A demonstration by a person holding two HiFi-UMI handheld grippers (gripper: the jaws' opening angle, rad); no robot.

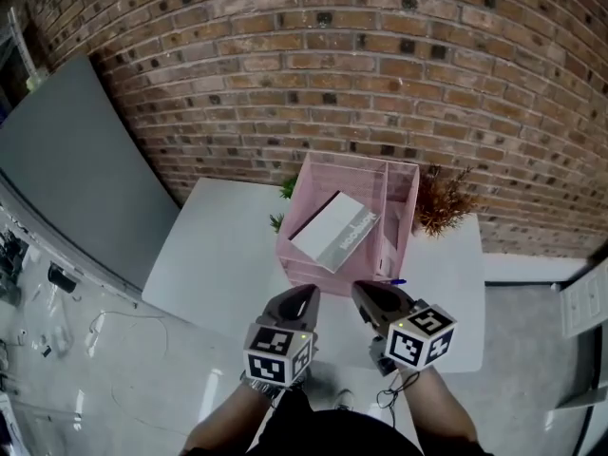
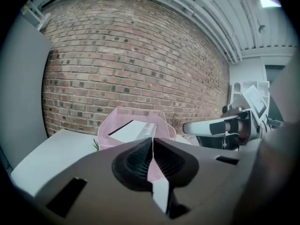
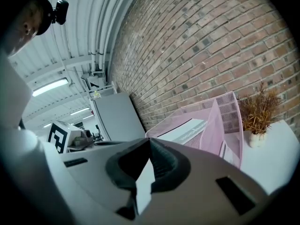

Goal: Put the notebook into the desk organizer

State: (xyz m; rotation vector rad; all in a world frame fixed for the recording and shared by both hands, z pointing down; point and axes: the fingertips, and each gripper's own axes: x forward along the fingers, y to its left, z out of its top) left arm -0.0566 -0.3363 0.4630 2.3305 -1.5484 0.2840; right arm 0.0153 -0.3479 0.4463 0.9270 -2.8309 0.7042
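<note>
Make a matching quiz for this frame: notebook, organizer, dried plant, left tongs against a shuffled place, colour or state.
1. notebook
2. organizer
3. dried plant
4. left tongs

a. pink mesh
b. shut, nothing held
c. lies tilted in the large compartment
d. stands right of the organizer

Pairs: 1-c, 2-a, 3-d, 4-b

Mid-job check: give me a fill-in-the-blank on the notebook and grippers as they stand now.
1. The notebook rests ____ the desk organizer.
2. The left gripper and right gripper both have jaws ____, holding nothing.
3. In the head view, the dried plant stands at the organizer's ____ side.
Missing words: inside; shut; right.
</note>
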